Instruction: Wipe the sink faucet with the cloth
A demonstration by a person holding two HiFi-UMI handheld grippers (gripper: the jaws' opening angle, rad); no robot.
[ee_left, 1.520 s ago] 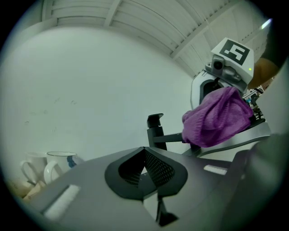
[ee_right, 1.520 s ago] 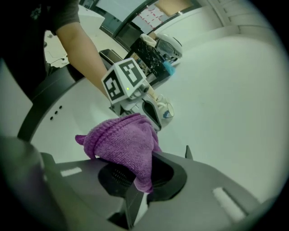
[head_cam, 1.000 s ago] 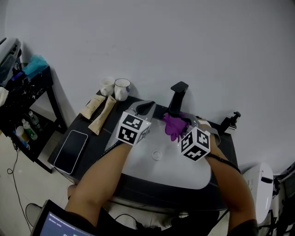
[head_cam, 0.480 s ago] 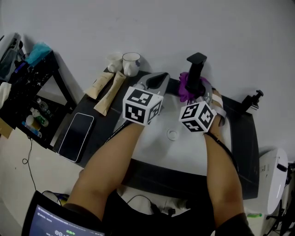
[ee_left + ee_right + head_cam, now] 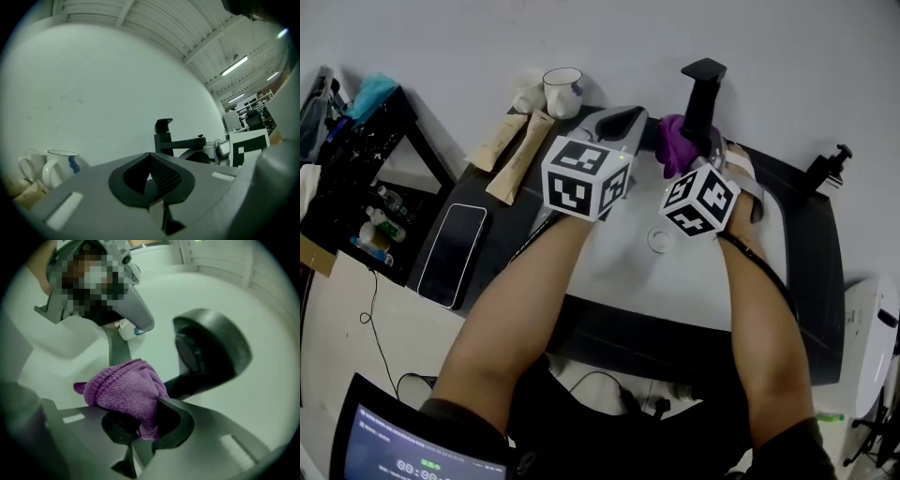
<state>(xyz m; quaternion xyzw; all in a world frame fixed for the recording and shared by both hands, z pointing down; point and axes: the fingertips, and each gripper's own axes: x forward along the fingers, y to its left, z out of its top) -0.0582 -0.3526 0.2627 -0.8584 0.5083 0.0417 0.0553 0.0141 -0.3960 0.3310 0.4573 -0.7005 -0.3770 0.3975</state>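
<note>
Now | right hand-held gripper point(image 5: 140, 433) clamps cloth point(image 5: 125, 391), faucet point(image 5: 701, 92) base hidden behind it | left hand-held gripper point(image 5: 151, 180) closed, empty.

1. Dark countertop point(image 5: 811, 246) against a pale wall, white sink basin point(image 5: 623, 270) set into it.
2. Black faucet point(image 5: 700, 94) upright at the basin's far rim.
3. Left of the basin: dark smartphone point(image 5: 450, 255) lying flat, two beige tubes point(image 5: 517, 159) side by side, two white mugs point(image 5: 562, 92) near the wall.
4. Far right: small black pump dispenser point(image 5: 830, 169).
</note>
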